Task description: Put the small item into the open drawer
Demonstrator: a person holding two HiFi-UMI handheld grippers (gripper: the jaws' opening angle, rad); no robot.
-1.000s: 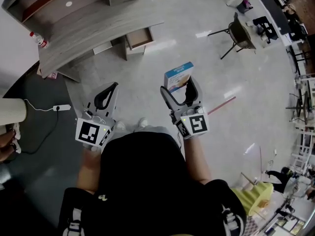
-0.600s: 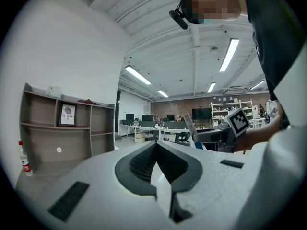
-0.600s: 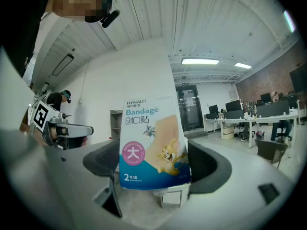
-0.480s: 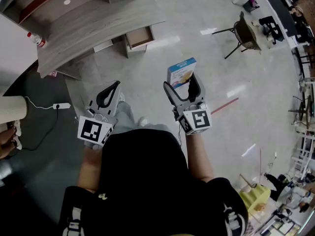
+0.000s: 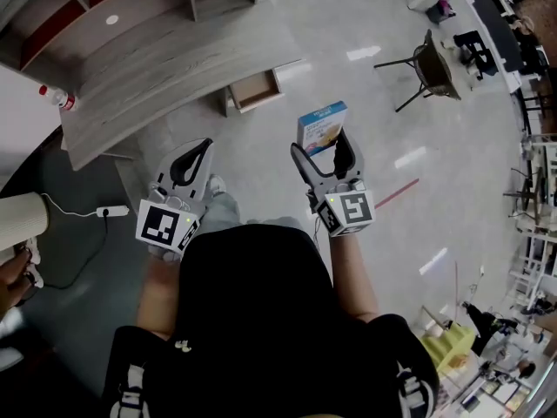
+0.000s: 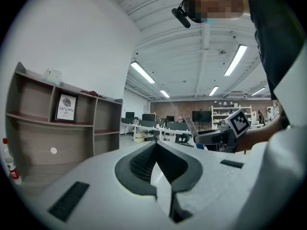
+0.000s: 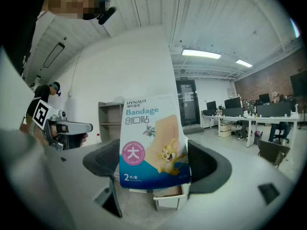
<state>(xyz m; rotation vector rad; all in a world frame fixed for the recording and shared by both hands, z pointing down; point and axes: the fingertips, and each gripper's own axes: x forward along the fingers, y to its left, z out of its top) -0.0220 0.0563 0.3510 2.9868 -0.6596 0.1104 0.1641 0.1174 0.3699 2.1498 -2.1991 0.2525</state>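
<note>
Pinching bandage box (image 7: 153, 138), right fingers (image 7: 208, 169)

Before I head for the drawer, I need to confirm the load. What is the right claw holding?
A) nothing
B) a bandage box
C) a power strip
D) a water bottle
B: the right claw is clamped on a bandage box, whose printed front faces its camera; the left claw is shut and empty.

The right hand-held gripper (image 5: 322, 151) clamps a blue bandage box (image 5: 322, 126) upright above the pale floor (image 5: 365, 103). The left hand-held gripper (image 5: 197, 152) is beside it, jaws together with nothing between them. Ahead, an open drawer (image 5: 255, 91) juts from under the front edge of the curved grey desk (image 5: 174, 64).
</note>
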